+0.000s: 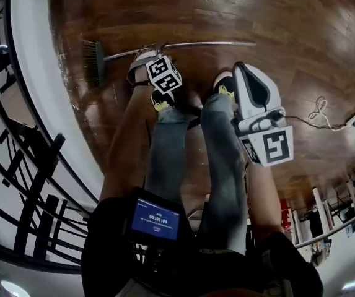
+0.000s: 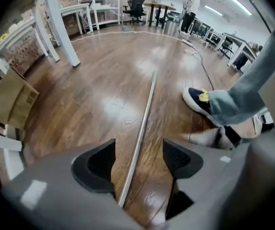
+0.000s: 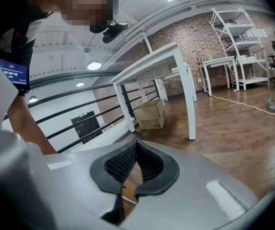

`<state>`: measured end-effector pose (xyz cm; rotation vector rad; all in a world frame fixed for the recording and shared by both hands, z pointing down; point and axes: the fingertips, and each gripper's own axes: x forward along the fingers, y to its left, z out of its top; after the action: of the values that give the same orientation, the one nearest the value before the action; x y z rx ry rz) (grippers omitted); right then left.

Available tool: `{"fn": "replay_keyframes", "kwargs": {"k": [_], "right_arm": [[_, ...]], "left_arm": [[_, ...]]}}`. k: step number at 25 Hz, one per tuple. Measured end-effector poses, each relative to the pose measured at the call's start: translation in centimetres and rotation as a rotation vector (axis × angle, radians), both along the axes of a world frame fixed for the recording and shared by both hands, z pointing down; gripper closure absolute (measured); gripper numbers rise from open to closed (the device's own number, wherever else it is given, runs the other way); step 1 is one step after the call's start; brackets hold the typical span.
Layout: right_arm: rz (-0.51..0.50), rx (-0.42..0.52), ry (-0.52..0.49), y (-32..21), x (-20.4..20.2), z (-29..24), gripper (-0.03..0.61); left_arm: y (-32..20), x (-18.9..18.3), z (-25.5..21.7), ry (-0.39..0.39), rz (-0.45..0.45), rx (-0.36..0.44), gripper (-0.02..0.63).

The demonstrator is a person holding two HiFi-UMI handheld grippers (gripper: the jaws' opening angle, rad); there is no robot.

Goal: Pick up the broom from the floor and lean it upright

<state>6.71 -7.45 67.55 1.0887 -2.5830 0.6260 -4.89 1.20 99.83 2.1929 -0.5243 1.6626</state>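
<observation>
The long broom (image 1: 208,43), a thin silver metal pole with a dark bristle head (image 1: 92,64), lies flat on the brown wooden floor (image 1: 276,17) at twelve o'clock from your feet. The head is toward nine o'clock and the pole's tip toward three.

Your left tongs (image 2: 136,159) are released and straddle the pole, with both pads clear of it. Your right tongs (image 3: 135,169) are clenched on nothing.

Expect the broom to be light and stiff but head-heavy. The smooth round pole will likely roll or slide in the pads, so clamp squarely, and nearer the bristles if it tips.

Your dark shoe with yellow laces (image 2: 197,99) sits near the pole at two o'clock of the left tongs. The white cable (image 1: 318,113) lies well apart at three o'clock. The black railing (image 1: 35,184) stands at nine o'clock beyond the bristle head.
</observation>
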Motion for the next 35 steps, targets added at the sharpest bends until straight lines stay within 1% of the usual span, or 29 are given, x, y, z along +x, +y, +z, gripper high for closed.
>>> {"fn": "replay_keyframes", "kwargs": {"k": [1,3,6,9,11,13,14,15,16,17,18,20,24,26,27,28,29,30,32,35], "right_arm": [[0.0,-0.012,0.007,0.3,0.4,1.6,0.575],[-0.011,-0.027,0.028,0.6,1.2,4.5,0.575],[-0.037,-0.043,0.06,0.9,1.8,7.3,0.575],[-0.025,-0.06,0.057,0.8,2.3,8.2,0.575],[-0.02,-0.06,0.043,0.6,2.1,8.3,0.575],[-0.023,-0.066,0.028,0.7,1.5,8.2,0.574],[-0.028,-0.07,0.024,0.9,1.1,8.1,0.575],[-0.035,-0.073,0.021,1.0,0.9,8.0,0.575],[-0.044,-0.075,0.017,1.2,0.6,7.8,0.575],[-0.051,-0.076,0.016,1.2,0.4,7.5,0.575],[-0.055,-0.076,0.018,1.3,0.3,7.0,0.575],[-0.051,-0.076,0.024,1.1,0.2,5.2,0.575],[-0.002,-0.052,0.003,-0.3,-0.3,-1.0,0.575],[0.024,-0.046,-0.01,-1.4,-1.4,-4.0,0.572],[0.028,-0.051,-0.022,-2.0,-2.2,-5.4,0.523],[0.027,-0.06,-0.038,-2.6,-3.2,-6.6,0.41],[0.029,-0.07,-0.054,-3.2,-4.1,-7.7,0.343],[0.035,-0.074,-0.068,-3.8,-4.9,-8.8,0.305],[0.041,-0.06,-0.087,-5.0,-6.7,-11.1,0.296],[-0.022,-0.022,-0.086,-6.7,-11.2,-13.6,0.296]], "left_arm": [[0.2,0.2,2.4,-0.015,0.018,-0.01,0.292],[0.3,0.7,6.5,-0.038,0.056,-0.017,0.331],[0.2,1.5,10.4,-0.066,0.096,-0.025,0.331],[0.7,2.2,11.4,-0.063,0.163,-0.048,0.33],[0.4,2.3,11.2,-0.041,0.172,-0.052,0.338],[0.4,2.2,11.0,-0.047,0.167,-0.051,0.356],[0.6,2.1,11.0,-0.064,0.179,-0.048,0.402],[0.8,2.0,11.0,-0.082,0.199,-0.044,0.517],[0.9,1.8,10.9,-0.093,0.212,-0.039,0.518],[0.7,1.7,10.4,-0.09,0.207,-0.031,0.517],[0.1,1.5,9.4,-0.072,0.179,-0.015,0.517],[-2.0,1.1,5.6,-0.013,0.09,0.04,0.517],[-6.0,-0.4,-6.5,0.131,-0.058,0.165,0.517],[-7.6,-1.7,-12.8,0.209,-0.127,0.225,0.518],[-8.2,-2.5,-15.7,0.243,-0.16,0.256,0.52],[-8.9,-3.3,-18.4,0.27,-0.192,0.285,0.52],[-9.4,-4.0,-20.7,0.294,-0.223,0.308,0.52],[-9.7,-4.6,-22.6,0.316,-0.254,0.326,0.522],[-9.9,-5.6,-25.5,0.352,-0.313,0.344,0.522],[-10.0,-6.5,-28.1,0.393,-0.378,0.353,0.522]]}}
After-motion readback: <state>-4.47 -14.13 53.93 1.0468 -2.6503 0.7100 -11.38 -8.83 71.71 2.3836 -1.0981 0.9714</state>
